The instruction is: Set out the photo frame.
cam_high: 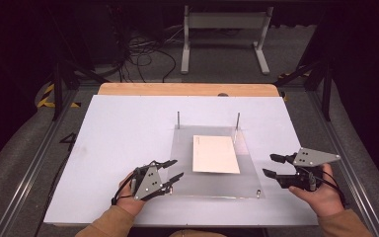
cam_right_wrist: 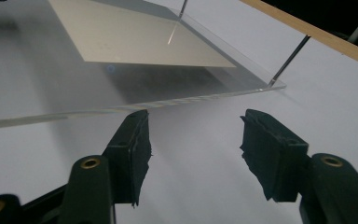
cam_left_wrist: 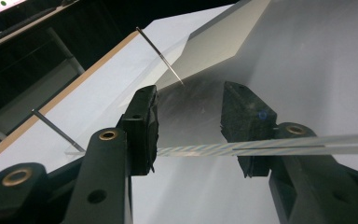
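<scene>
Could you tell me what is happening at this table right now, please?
A person holds a claw in each hand at a clear acrylic plate that lies on the white table, with a cream sheet on it. The left claw reaches over the plate's near left edge, jaws apart. The right claw hangs open just off the plate's right edge, holding nothing.

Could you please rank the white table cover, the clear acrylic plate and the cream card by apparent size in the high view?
1. white table cover, clearly largest.
2. clear acrylic plate, lying on the cover.
3. cream card, lying within the plate's outline, smallest.
</scene>
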`<action>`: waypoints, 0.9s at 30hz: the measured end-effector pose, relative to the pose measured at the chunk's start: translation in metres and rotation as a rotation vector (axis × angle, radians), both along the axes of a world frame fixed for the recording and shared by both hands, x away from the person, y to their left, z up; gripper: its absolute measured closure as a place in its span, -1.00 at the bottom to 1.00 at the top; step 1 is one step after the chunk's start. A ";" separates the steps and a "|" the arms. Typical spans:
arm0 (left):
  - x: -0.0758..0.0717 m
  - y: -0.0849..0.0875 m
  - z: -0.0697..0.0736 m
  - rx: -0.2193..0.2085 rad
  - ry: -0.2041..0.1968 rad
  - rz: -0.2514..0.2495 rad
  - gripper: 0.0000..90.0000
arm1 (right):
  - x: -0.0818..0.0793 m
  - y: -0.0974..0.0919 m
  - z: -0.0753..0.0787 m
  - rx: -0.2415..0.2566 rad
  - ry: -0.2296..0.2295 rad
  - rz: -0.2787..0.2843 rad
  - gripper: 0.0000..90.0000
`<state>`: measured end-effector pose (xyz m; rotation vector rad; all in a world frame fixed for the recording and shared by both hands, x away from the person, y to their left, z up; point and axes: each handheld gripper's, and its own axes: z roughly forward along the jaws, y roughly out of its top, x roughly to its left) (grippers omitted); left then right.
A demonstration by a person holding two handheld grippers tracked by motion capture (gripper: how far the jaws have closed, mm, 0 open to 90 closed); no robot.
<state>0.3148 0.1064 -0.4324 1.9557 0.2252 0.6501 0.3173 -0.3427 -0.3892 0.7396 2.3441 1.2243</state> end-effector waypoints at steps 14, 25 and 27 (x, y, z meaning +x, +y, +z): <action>0.000 0.000 0.001 -0.008 0.014 0.003 0.21 | -0.015 0.023 -0.020 -0.044 -0.096 0.138 -0.33; 0.001 0.001 0.002 -0.012 0.019 -0.001 0.20 | -0.017 0.052 -0.021 -0.044 -0.252 0.252 -0.47; 0.001 0.001 0.002 -0.014 0.022 -0.002 0.20 | -0.014 0.055 -0.021 -0.047 -0.266 0.276 -0.47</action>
